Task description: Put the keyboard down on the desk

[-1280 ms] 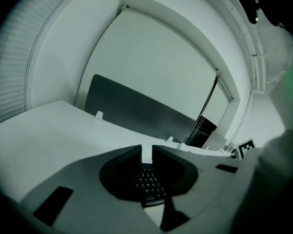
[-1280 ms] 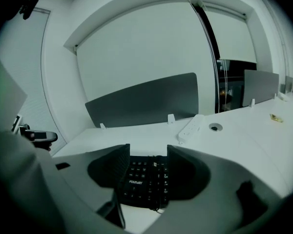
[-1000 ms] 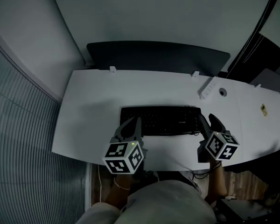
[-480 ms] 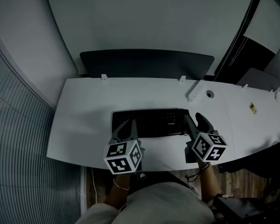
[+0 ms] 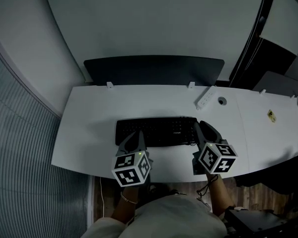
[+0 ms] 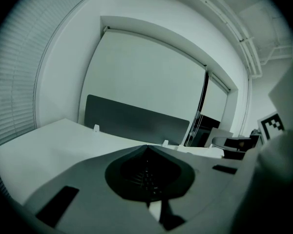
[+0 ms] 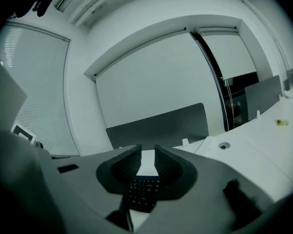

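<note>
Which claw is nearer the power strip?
Right. The right claw is at the keyboard's right end, below the power strip; the left claw is at its left end.

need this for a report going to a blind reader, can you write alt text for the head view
A black keyboard lies on a white desk, seen from above. The shut left gripper sits at its near edge; the right gripper, whose jaws have just been closing with nothing between them, sits at its right end.

Left gripper (image 5: 137, 134) and right gripper (image 5: 203, 126) partly hide the keyboard (image 5: 159, 130)'s near edge — the desk (image 5: 89, 128)'s right end is cut off.
</note>
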Demonstrator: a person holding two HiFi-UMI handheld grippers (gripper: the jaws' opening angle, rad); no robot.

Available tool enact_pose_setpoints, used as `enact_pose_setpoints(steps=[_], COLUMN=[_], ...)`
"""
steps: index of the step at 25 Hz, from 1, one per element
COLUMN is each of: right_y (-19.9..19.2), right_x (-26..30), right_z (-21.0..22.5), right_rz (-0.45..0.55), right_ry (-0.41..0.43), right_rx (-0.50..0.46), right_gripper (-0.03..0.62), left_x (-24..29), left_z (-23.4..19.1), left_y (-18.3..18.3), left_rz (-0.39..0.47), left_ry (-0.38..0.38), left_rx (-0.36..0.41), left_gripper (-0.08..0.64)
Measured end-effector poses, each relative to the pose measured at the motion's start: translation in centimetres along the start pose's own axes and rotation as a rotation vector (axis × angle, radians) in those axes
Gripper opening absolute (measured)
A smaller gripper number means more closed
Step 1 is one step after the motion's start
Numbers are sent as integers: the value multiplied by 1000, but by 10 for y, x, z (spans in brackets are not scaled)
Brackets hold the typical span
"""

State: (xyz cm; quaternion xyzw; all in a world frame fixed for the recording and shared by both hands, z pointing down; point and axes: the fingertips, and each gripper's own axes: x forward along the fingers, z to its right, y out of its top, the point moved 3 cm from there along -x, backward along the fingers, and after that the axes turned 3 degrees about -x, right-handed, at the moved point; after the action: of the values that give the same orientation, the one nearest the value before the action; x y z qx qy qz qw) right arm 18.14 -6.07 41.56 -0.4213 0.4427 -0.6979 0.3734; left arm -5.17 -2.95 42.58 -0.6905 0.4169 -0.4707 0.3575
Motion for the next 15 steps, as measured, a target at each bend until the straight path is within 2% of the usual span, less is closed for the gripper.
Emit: enact_pose_setpoints(steps=[6,15], right_y=[0,-2], right_x=[-13,-30], right_z=[25,31], right_rz=[11,12], right_ry=[-1,64], right_rx=[-5,-46], right_gripper=[61,46], left_x=[-5,-25], left_z=[24,36], left_y=[-16,-24], left_rz=[-6,19], left_ry=[37,111], left_rx=[7,-3], left_gripper=[14,14])
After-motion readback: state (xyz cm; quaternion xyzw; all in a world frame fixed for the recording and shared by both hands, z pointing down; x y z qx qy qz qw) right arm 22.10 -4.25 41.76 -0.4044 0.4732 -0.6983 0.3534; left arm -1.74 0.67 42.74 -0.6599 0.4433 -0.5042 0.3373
